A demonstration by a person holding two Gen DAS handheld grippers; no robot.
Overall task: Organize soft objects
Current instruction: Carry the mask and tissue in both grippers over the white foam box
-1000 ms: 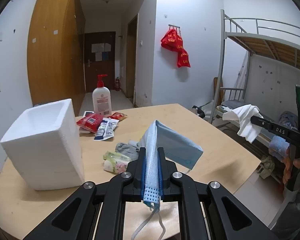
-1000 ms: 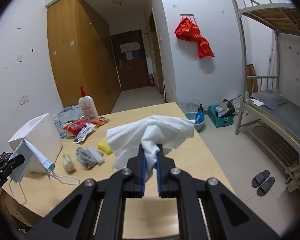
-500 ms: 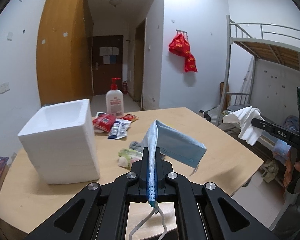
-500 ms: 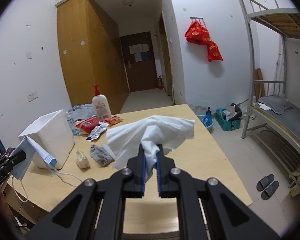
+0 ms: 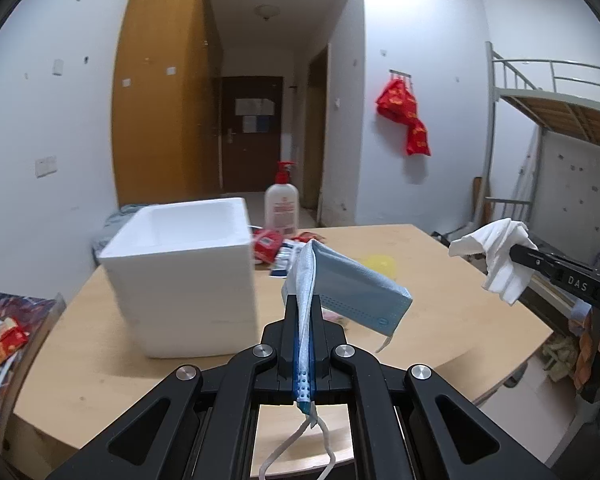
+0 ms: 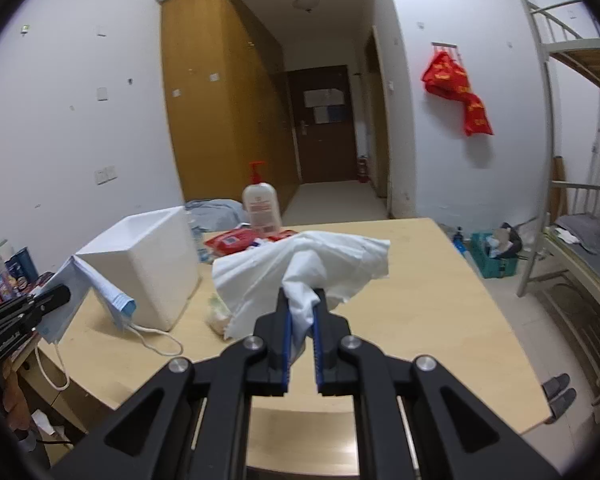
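Over the last second the foam box [image 5: 180,280] has come closer, just left of the left gripper [image 5: 305,320], so a drop-in looks near. Its fingers are clamped on a blue face mask [image 5: 352,288], long axis trailing right of them. The right gripper [image 6: 300,320] fingers pinch a white cloth [image 6: 300,268] bunched above them, over the counter [image 6: 420,280].

White capitals "DAS" show on the black arm of the right gripper [image 5: 512,249], out at three o'clock in the left wrist view. The left gripper [image 6: 62,295], down at eight o'clock in the right wrist view, carries white lettering too, too small to read. The pump bottle's [image 5: 281,209] red label, the red hangings' [image 5: 404,118] yellow characters and the door's [image 5: 252,114] papers stay illegible.
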